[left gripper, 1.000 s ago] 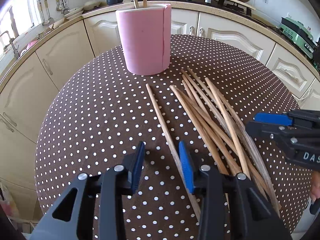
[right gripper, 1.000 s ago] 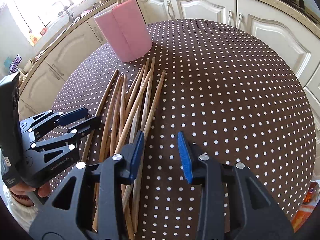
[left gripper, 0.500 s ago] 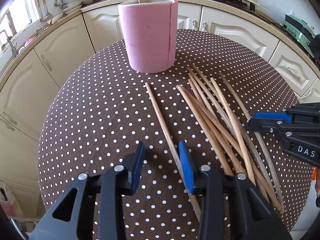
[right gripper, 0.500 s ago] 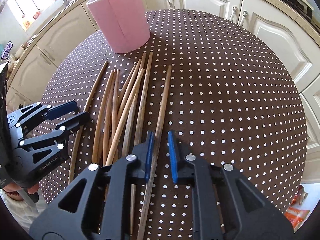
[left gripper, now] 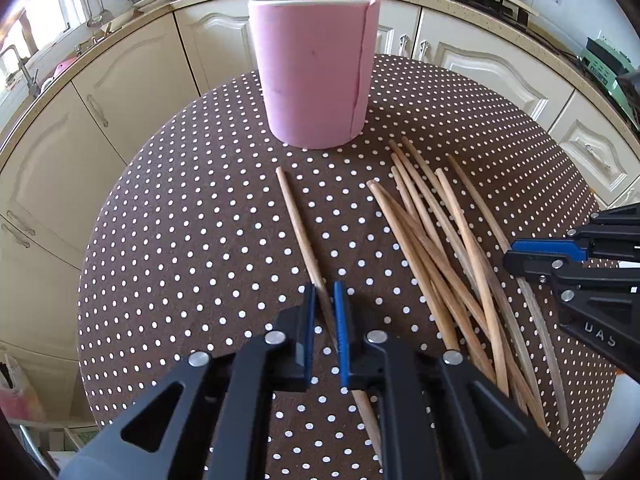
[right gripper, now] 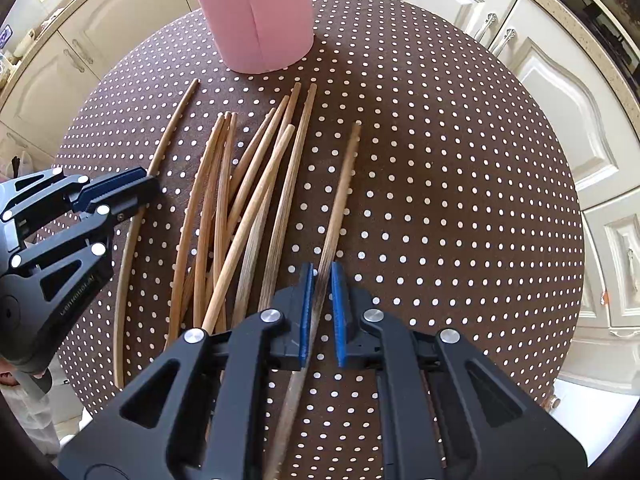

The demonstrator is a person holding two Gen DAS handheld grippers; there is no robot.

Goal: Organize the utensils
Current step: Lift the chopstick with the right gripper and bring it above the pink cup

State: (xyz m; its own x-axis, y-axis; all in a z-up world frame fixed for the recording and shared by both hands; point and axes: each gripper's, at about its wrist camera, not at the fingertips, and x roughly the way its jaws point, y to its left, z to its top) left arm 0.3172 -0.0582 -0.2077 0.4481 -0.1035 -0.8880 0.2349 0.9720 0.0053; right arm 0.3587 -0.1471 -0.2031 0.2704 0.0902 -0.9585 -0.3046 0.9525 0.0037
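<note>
Left hand-held gripper (left gripper: 323, 312) clamping chopstick (left gripper: 298, 224), pointing toward pink holder (left gripper: 316, 68)

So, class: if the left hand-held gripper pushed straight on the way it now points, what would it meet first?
The left hand-held gripper points steeply down, shut on a single chopstick. Straight on, it would most likely meet the dotted tablecloth just beneath, well short of the pink holder. Depth is unclear.

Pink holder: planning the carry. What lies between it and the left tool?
In the left wrist view, only bare dotted tablecloth and the gripped chopstick separate the pink holder from the left tool.
</note>
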